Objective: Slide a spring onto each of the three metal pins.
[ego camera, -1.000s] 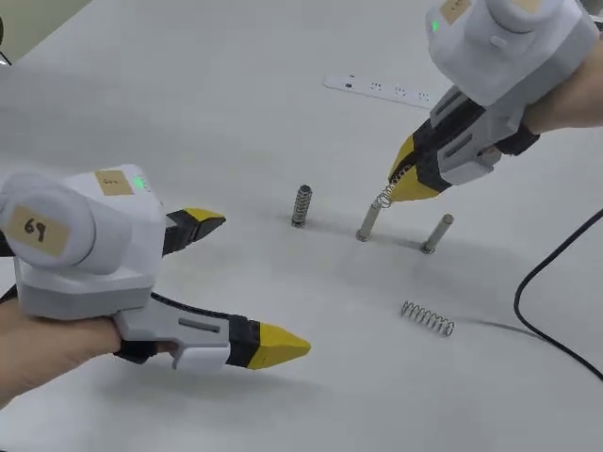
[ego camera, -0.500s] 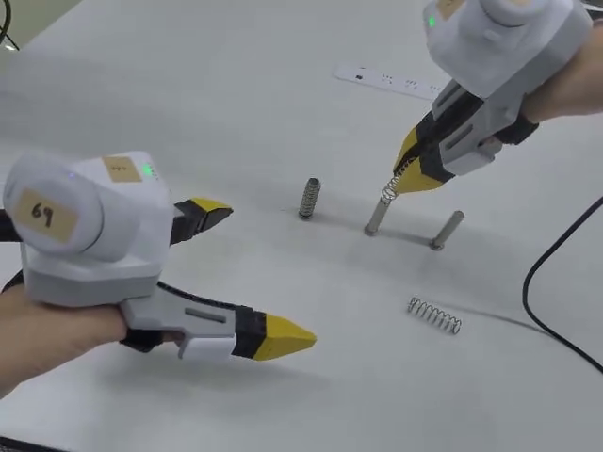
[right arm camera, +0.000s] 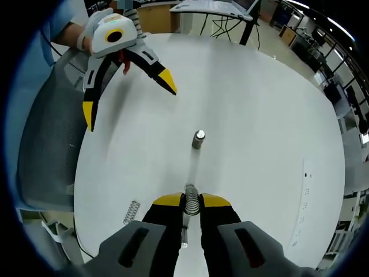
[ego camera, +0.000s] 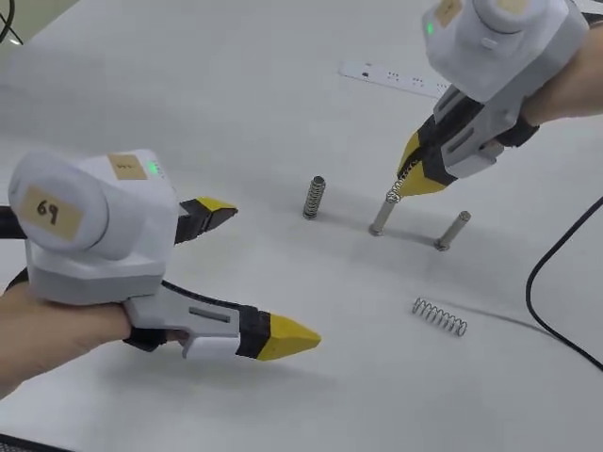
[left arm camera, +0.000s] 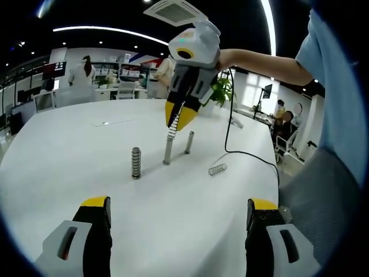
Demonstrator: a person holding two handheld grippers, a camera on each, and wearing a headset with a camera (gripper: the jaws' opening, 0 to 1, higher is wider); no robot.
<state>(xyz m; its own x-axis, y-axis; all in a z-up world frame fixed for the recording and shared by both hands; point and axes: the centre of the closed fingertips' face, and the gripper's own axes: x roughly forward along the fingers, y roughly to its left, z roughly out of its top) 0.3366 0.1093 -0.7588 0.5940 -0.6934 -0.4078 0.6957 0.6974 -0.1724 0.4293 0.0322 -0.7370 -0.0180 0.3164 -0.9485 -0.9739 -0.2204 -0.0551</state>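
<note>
A: What does the head view show?

B: A pale worktop (ego camera: 188,94) with three upright metal pins in a row. The loaded pin (ego camera: 314,198) has a spring around it. The middle pin (ego camera: 382,218) stands beside it, and the bare pin (ego camera: 452,231) is on the far side of that. The right tongs (ego camera: 403,191) are pinched narrow on the held spring (ego camera: 396,193), whose lower end meets the top of the middle pin. A loose spring (ego camera: 439,317) lies flat near the bare pin. The left tongs (ego camera: 268,271) are spread wide with nothing in them, well apart from the pins. A black cable (ego camera: 556,282) curves along one side, and a white power strip (ego camera: 391,80) lies farther back.

A: And the left gripper view?

B: Its own two jaws rise wide apart with nothing between them. Ahead, the right tongs (left arm camera: 180,118) point down, with the held spring (left arm camera: 170,134) on top of the middle pin (left arm camera: 168,153). The loaded pin (left arm camera: 136,163) stands nearest, the bare pin (left arm camera: 189,142) just behind the middle one. The loose spring (left arm camera: 217,169) lies off to the side, near the cable.

A: And the right gripper view?

B: The two yellow tips are closed on the held spring (right arm camera: 191,203), its coil upright between them. Beyond it shows the top of a pin (right arm camera: 198,138); I cannot tell which one. Farther off, the left tongs (right arm camera: 130,105) gape wide. The loose spring (right arm camera: 132,212) lies low at one side.
</note>
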